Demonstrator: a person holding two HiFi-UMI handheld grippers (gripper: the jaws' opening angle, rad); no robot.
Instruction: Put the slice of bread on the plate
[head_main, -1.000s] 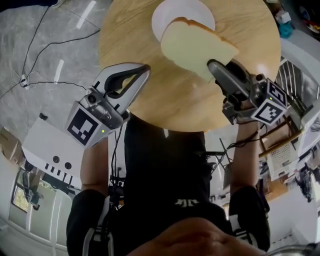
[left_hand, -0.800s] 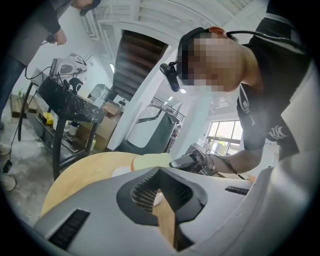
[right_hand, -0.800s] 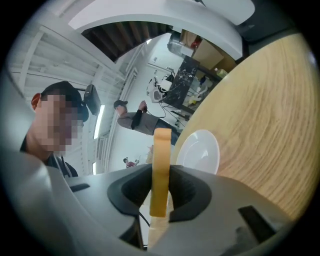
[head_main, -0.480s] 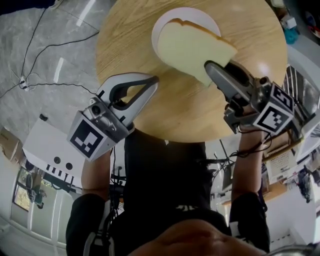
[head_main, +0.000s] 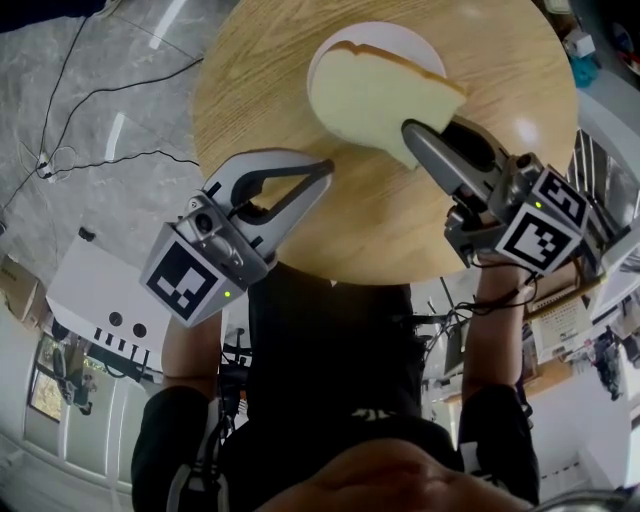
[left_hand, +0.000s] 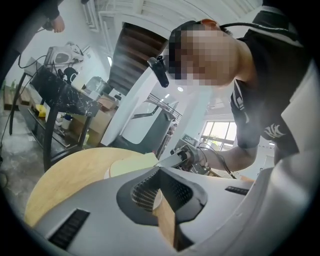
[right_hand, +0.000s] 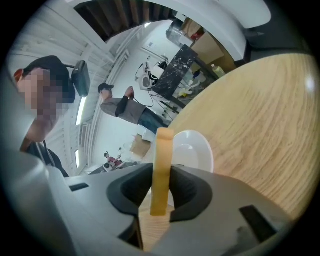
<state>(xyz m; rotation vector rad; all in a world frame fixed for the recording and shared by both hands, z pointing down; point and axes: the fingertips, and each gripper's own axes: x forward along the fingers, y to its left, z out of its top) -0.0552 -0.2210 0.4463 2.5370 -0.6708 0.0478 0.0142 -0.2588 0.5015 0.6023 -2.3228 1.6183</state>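
A pale slice of bread (head_main: 380, 95) hangs over the near side of a white plate (head_main: 375, 35) on the round wooden table (head_main: 260, 80). My right gripper (head_main: 412, 135) is shut on the slice's near corner. In the right gripper view the slice (right_hand: 161, 170) stands edge-on between the jaws of my right gripper (right_hand: 161, 192), with the plate (right_hand: 192, 150) just beyond. My left gripper (head_main: 325, 168) hovers over the table's near left part, its tips together and nothing in it. In the left gripper view my left gripper (left_hand: 159, 169) points across the table (left_hand: 65, 175) toward the bread.
Black cables (head_main: 80, 110) trail over the grey floor left of the table. A white box (head_main: 95, 300) sits at lower left. A black rack (left_hand: 60, 95) with clutter stands beyond the table. A person (right_hand: 127, 107) stands far off.
The right gripper has sunk with the slice, which now covers more of the plate. The left gripper has shifted right, further over the table.
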